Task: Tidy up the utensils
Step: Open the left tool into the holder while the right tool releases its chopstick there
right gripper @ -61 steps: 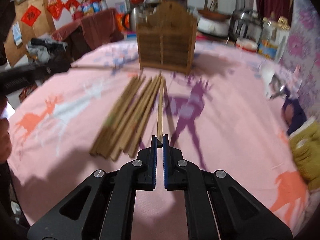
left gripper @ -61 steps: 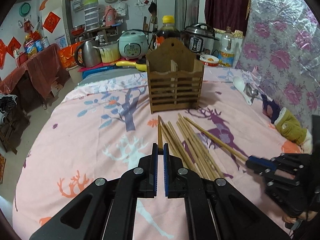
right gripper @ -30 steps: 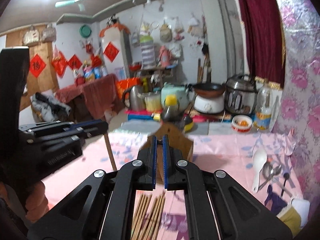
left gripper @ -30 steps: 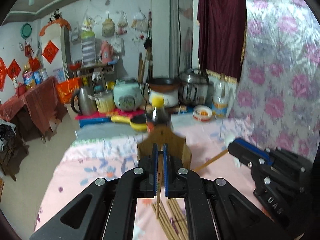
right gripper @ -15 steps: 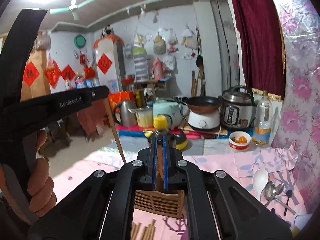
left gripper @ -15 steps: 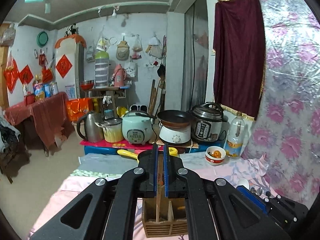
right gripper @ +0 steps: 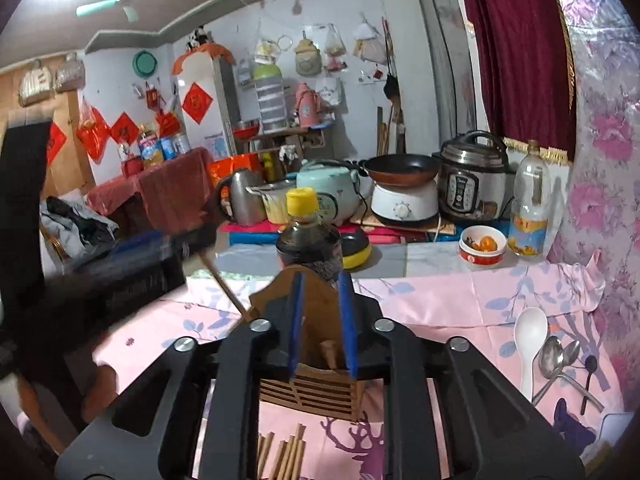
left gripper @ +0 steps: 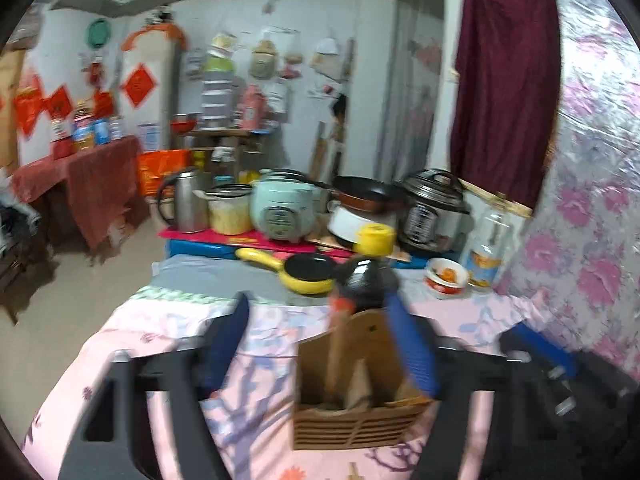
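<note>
Soy btl (right gripper: 306, 236) right behind holder (right gripper: 312, 384), spoons (right gripper: 560, 356) w/ ladle off right.

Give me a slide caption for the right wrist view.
Right gripper open above the wooden utensil holder; loose chopsticks on the table.

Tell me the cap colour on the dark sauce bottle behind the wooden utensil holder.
Yellow. The cap shows sharpest in the right wrist view, atop the dark sauce bottle.
</note>
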Demonstrator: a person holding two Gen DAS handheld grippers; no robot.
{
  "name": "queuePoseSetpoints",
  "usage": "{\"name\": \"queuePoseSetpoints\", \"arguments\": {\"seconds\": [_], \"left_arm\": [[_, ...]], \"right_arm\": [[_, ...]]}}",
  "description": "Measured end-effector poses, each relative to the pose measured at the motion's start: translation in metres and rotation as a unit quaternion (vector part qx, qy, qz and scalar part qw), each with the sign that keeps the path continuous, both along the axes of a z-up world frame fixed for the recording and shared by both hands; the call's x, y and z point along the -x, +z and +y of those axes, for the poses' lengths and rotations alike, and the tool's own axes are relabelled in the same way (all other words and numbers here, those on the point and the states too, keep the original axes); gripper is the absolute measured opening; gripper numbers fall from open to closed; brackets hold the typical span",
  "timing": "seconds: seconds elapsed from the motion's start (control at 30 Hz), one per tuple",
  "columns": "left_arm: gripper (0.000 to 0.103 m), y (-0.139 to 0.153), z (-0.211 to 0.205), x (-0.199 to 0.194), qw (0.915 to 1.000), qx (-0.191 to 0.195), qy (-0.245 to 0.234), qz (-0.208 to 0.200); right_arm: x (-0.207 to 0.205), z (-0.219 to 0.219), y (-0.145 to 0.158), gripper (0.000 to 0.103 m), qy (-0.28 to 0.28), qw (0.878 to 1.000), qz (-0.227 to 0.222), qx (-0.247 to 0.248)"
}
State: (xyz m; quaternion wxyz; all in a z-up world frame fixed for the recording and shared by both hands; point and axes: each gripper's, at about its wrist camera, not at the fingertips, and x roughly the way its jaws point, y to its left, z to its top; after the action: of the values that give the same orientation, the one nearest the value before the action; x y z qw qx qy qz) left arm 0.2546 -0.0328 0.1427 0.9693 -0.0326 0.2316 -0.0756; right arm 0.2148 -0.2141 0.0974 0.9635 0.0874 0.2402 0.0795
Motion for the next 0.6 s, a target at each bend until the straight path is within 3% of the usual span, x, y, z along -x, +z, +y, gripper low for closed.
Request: {"name": "queuePoseSetpoints", "arguments": {"seconds": [0.13, 0.27, 0.4, 0.6], "left_arm": [[0.09, -0.011, 0.026, 0.016, 0.9995, 0.008, 0.025, 0.017], [0.092, -0.025, 0.05, 0.033, 0.998, 0.012, 0.048, 0.04], [0.093, -0.039, 0.064, 0.06, 0.9971, 0.017, 0.045, 0.059], [0.097, -0.066, 0.057, 0.112, 0.9962, -0.033, 0.058, 0.056]], "right_arm": [[0.023, 0.004, 0.015, 0.047, -0.01, 0.999, -0.03, 0.003], [0.049, 0.013, 0.024, 0.066, -0.015, 0.999, -0.043, 0.014], [0.072, 0.02, 0.026, 0.076, -0.013, 0.999, -0.042, 0.021], [0.104, 0.015, 0.012, 0.087, -0.009, 1.0, -0.012, 0.009]]}}
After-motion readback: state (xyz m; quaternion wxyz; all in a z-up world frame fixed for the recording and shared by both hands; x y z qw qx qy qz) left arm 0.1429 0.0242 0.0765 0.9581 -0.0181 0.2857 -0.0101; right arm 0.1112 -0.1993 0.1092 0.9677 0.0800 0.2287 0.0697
